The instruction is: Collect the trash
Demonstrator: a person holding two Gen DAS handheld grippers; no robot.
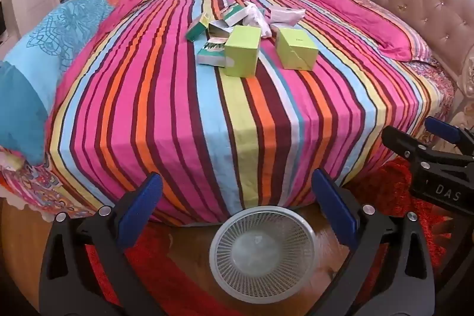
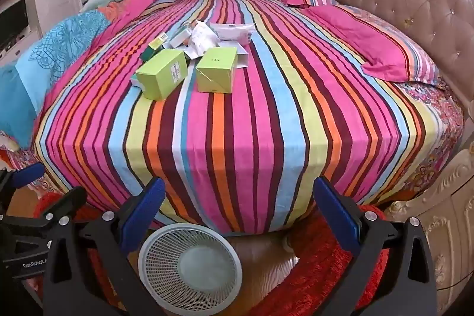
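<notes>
Seemingly nothing has been picked up yet: the trash sits in one heap in the upper middle of both views, on the striped bed cover (image 1: 183,108), well apart from both claws. At the left of the heap in the left wrist view lie small teal-and-white cartons (image 1: 198,30), one propped on another, then a lime-green box (image 1: 241,51) standing on end, crumpled white wrappers (image 1: 260,17) behind it, and a second green box (image 1: 296,49) to the right, just beside the first but not touching it. Probably the pile was gathered mid-bed so either hand can reach it from the foot. Low in the frame, a white mesh wastebasket (image 1: 262,252) stands on the wooden floor against the foot of the bed, its mouth upward and apparently bare inside; that spot looks chosen so items can be dropped straight down from the bed edge. The left claw (image 1: 237,212) is spread wide, gripping nothing, its blue pads (image 1: 139,212) framing the basket without touching it. In the right wrist view the basket (image 2: 189,265) lies lower left, and the right claw (image 2: 240,215) is likewise fully released and empty, hovering over the bed's near edge. The nearest green box looks like the easiest first grab.
</notes>
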